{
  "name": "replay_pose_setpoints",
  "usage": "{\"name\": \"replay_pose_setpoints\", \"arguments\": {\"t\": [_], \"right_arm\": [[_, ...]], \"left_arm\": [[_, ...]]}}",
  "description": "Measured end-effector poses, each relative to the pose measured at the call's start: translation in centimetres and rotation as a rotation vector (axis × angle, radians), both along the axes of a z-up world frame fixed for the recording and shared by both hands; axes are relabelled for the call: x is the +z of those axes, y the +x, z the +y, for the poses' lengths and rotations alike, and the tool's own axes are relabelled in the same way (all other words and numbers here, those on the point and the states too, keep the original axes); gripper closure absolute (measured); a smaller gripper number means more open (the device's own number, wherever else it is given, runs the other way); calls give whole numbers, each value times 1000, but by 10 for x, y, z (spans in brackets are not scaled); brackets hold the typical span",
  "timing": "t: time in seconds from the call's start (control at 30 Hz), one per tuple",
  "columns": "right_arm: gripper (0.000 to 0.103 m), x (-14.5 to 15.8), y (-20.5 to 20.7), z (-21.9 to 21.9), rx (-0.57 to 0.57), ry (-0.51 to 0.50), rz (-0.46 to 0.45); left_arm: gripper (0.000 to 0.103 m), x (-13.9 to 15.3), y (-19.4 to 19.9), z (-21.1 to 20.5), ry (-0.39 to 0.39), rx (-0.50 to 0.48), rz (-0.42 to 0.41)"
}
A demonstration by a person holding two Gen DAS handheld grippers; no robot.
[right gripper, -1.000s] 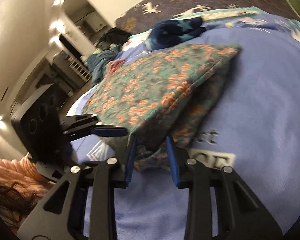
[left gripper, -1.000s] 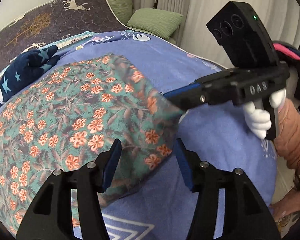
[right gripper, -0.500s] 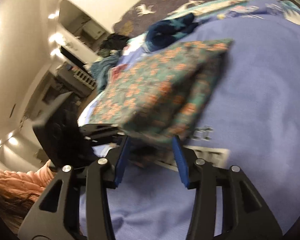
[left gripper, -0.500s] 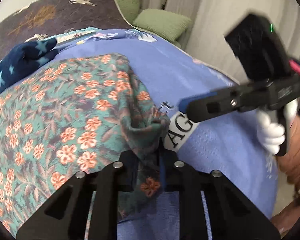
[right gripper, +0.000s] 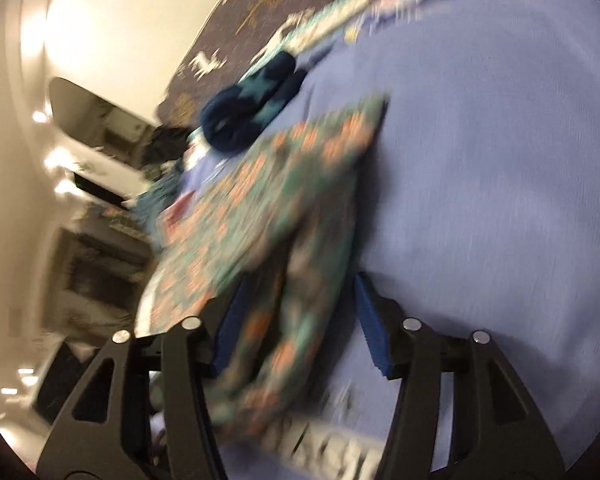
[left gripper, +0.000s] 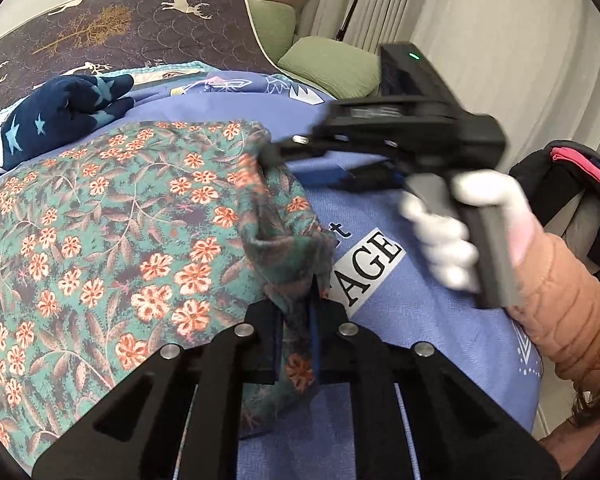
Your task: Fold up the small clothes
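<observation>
Left wrist: tongs [left gripper: 296, 340] newly clamped on floral garment [left gripper: 112, 248] (right tongs [right gripper: 300, 320] apart).

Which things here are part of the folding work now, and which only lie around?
In the job:
floral garment
left gripper, shut on its corner
right gripper, open around its edge
blue bedspread under it

Lying about:
navy star garment
green cushions

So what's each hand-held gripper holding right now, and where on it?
Left hand-held gripper pinches the floral garment at its near corner. Right hand-held gripper is open around another edge.
</observation>
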State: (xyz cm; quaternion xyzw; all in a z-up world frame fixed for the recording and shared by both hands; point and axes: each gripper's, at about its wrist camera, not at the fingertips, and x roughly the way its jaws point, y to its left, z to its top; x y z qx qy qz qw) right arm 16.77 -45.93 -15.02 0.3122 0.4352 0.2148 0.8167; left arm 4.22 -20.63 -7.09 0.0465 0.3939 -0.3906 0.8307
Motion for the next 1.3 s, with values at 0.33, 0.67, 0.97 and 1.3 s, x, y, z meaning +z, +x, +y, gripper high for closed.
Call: {"name": "replay_pose_setpoints", "arguments": {"t": [0.33,0.67,0.97,1.3], "right_arm": [[103,16,-12,-37,-217,-123,-103],[41,15,-26,-33,30,94,-88],[36,-6,76,-28,-26,134,116],[98,36,127,-5,-22,122,-114]], "left_arm": [[94,-2,-12,-16,-23,-118,-6],[92,-11,-21,-39,61,-195,-29],[67,-4,-33,-53,139,-206,-135],[78,-20,-25,-70,160,-294,-121]]}}
